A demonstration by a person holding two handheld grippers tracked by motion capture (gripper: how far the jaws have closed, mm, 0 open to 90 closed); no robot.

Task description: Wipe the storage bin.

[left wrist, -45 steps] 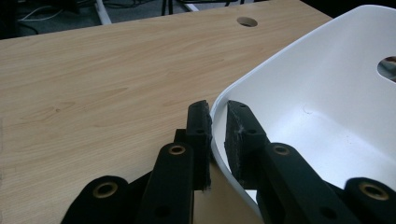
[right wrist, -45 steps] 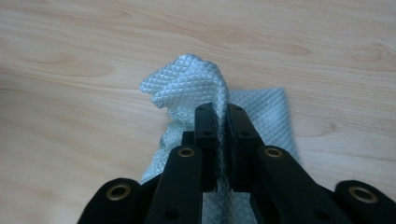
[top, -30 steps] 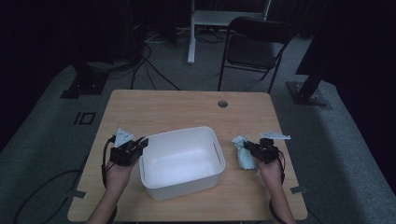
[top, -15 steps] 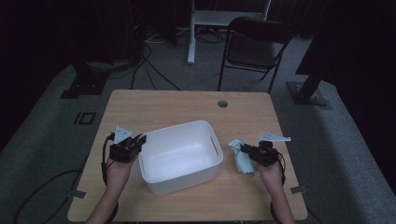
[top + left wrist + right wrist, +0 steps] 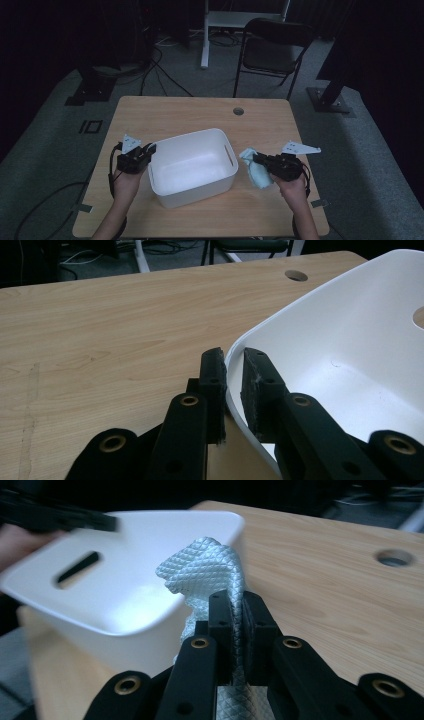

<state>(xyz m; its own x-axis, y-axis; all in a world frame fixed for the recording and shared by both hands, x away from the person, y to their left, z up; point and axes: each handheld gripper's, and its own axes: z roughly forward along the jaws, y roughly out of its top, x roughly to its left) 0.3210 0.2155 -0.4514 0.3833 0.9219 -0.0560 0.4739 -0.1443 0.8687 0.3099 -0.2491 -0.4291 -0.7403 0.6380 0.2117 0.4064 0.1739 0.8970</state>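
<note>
A white plastic bin (image 5: 192,165) stands in the middle of the wooden table (image 5: 200,115). My left gripper (image 5: 148,148) is shut on the bin's left rim (image 5: 235,352), one jaw outside the wall and one inside. My right gripper (image 5: 257,160) is to the right of the bin and is shut on a pale blue quilted cloth (image 5: 256,170). The cloth (image 5: 210,570) bunches above the right gripper (image 5: 238,602) and hangs below it, lifted off the table beside the bin's slotted end wall (image 5: 100,590).
A round cable hole (image 5: 238,111) lies in the table's far right part. A black folding chair (image 5: 272,50) and a white stand (image 5: 205,35) are on the floor beyond the table. Cables trail on the floor at the left.
My right gripper has risen with the cloth and come a little closer to the bin. The left gripper has kept still on the bin's rim.
</note>
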